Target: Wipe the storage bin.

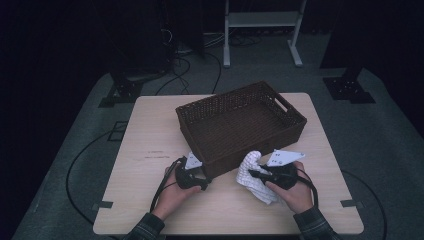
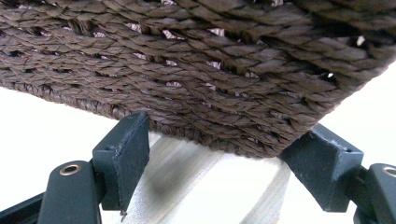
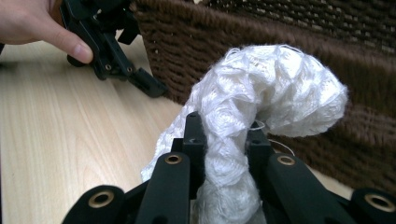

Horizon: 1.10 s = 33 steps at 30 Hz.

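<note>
High view: wicker basket (image 1: pixel 240 125) sits mid-table (image 1: pixel 150 150), toward the far edge; white knitted cloth (image 1: pixel 254 176) lies just off its near wall, pinched by the right claw (image 1: pixel 256 173). Left claw (image 1: pixel 202 175) at the basket's near corner.

Left gripper view: jaws spread, straddling that corner (touching weave).

Right gripper view: jaws clenched on the cloth.

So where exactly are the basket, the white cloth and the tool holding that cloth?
Wicker basket (image 1: pixel 295 119): high view, on its right rim.
White cloth (image 3: pixel 280 84): right gripper view, on the bunched top that droops over.
Right gripper (image 1: pixel 254 173): high view, at its jaw tips, shut on the cloth.
</note>
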{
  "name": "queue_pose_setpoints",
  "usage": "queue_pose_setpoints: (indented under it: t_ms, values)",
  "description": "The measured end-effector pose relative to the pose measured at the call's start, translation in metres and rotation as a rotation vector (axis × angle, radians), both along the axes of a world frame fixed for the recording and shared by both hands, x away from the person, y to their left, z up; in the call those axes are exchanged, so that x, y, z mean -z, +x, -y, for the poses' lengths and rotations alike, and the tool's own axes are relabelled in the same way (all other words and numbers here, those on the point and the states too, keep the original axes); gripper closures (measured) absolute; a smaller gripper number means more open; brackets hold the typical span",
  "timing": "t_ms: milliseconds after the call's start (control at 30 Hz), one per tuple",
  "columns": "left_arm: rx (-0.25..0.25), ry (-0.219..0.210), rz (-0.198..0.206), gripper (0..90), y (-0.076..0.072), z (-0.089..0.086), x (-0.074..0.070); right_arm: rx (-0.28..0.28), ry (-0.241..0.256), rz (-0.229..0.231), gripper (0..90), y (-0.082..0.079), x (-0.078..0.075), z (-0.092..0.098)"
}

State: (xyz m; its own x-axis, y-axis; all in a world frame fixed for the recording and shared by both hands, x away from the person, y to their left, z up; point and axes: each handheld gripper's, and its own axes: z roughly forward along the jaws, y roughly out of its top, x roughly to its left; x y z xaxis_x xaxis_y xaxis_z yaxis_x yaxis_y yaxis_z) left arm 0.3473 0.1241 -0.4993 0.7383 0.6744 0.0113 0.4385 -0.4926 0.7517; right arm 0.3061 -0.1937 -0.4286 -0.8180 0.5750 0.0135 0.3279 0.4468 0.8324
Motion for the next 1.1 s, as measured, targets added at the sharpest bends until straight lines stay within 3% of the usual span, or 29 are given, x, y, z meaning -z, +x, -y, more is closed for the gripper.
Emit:
queue_pose_setpoints:
  t_ms: [167, 300, 633, 733, 867, 1100]
  values:
    - [0.014, -0.005, -0.005, 24.6, 0.0, -0.003, -0.001, 0.038, 0.002, -0.02, 75.9, -0.003, 0.008, 0.015]
    - [0.028, 0.002, -0.011, 31.0, -0.002, -0.005, -0.003, 0.071, 0.001, -0.019, 75.9, -0.005, 0.01, 0.029]
    - [0.089, -0.021, 0.028, 40.3, -0.011, -0.019, -0.02, 0.116, 0.001, -0.018, 75.9, -0.012, 0.013, 0.048]
    - [0.11, -0.046, 0.038, 44.0, -0.017, -0.024, -0.026, 0.132, 0.004, -0.026, 75.9, -0.014, 0.016, 0.055]
    - [0.14, -0.07, 0.049, 54.9, -0.023, -0.034, -0.037, 0.149, 0.007, -0.033, 75.9, -0.017, 0.017, 0.061]
    - [0.111, -0.111, 0.047, 72.6, -0.021, -0.046, -0.048, 0.184, -0.001, -0.036, 75.9, -0.023, 0.02, 0.073]
